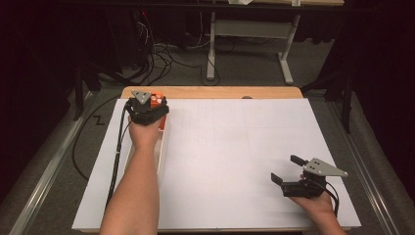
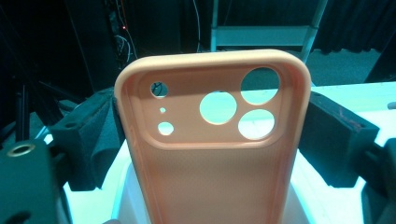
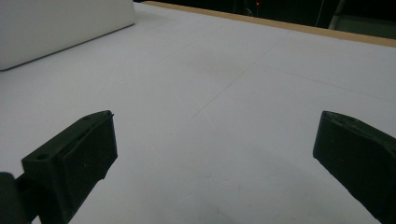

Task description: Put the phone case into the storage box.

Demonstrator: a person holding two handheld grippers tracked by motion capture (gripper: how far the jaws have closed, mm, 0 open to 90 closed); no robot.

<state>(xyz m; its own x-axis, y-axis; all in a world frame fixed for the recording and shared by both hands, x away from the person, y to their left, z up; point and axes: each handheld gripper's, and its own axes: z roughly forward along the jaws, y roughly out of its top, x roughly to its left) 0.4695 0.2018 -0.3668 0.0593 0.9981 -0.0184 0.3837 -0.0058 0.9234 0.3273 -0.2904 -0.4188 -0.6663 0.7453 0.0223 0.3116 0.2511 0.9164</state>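
Two fingers (image 2: 327,140) grip phone case (image 2: 212,154) edges.

High view from above the near edge of the table (image 1: 220,147), facing forward and down, left gripper view very close behind an orange phone case (image 2: 212,140) at the table's far left, right gripper view low over the table's near right, white tabletop shared by all
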